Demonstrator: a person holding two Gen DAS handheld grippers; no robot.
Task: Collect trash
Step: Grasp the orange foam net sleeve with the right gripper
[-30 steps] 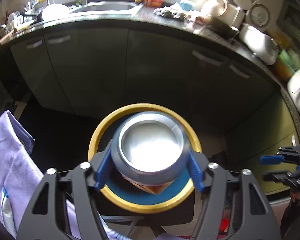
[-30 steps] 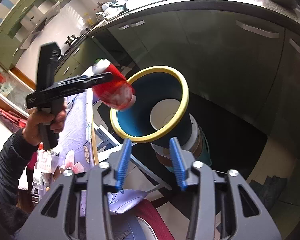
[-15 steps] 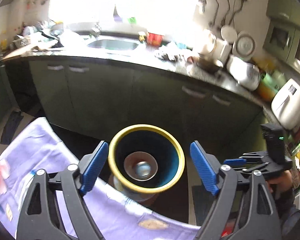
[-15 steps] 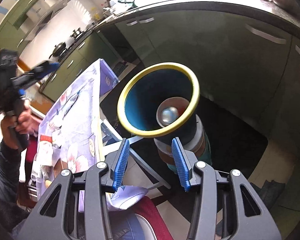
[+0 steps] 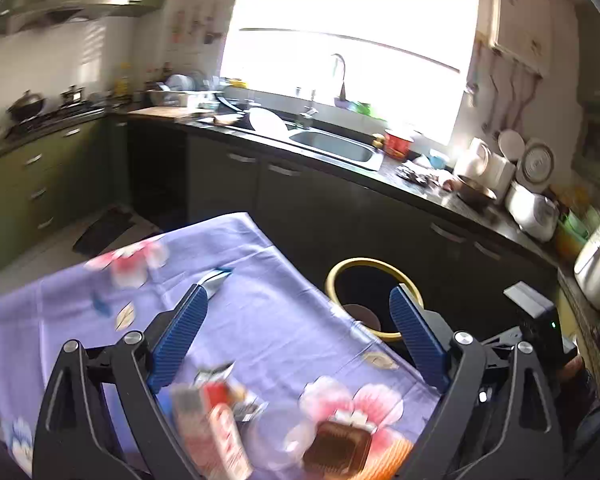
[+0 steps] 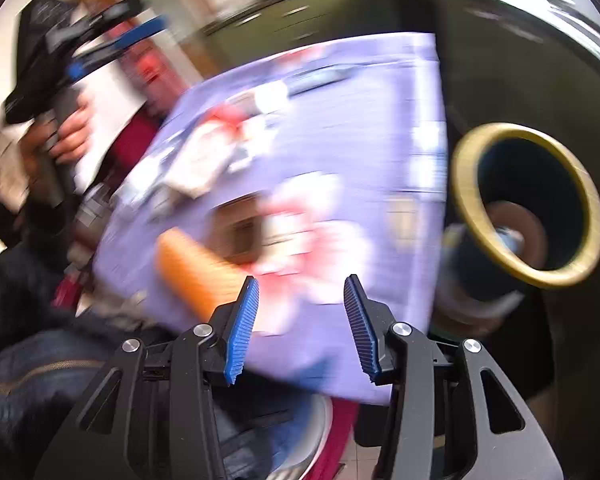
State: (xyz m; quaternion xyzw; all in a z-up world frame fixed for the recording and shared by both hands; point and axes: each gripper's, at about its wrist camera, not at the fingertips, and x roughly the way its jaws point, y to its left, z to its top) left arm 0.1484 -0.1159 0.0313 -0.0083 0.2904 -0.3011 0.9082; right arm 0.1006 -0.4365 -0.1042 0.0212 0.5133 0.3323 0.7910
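My left gripper (image 5: 300,294) hangs over the table's purple flowered cloth (image 5: 260,320), its jaws opening wide with nothing between them. Below it lie a red and white carton (image 5: 208,424), a clear plastic piece (image 5: 276,436), a brown square pack (image 5: 336,448) and, farther off, a small foil wrapper (image 5: 216,278). The yellow-rimmed bin (image 5: 364,261) stands off the table's far right corner. My right gripper (image 6: 300,280) is open and holds nothing above the near edge of the cloth (image 6: 360,128). This view is blurred. It shows an orange item (image 6: 196,276), the bin (image 6: 464,200) at right and the left gripper (image 6: 112,50) at upper left.
A dark kitchen counter (image 5: 440,196) with a sink (image 5: 336,146), a kettle and a rice cooker runs behind the bin. Green cabinets (image 5: 32,184) line the left wall. A person's hand (image 6: 72,136) and dark sleeve hold the left gripper's handle.
The left gripper let the can drop into the bin, then rose and drew back over the table with its jaws wider. The right gripper swung from the bin toward the cloth and rolled.
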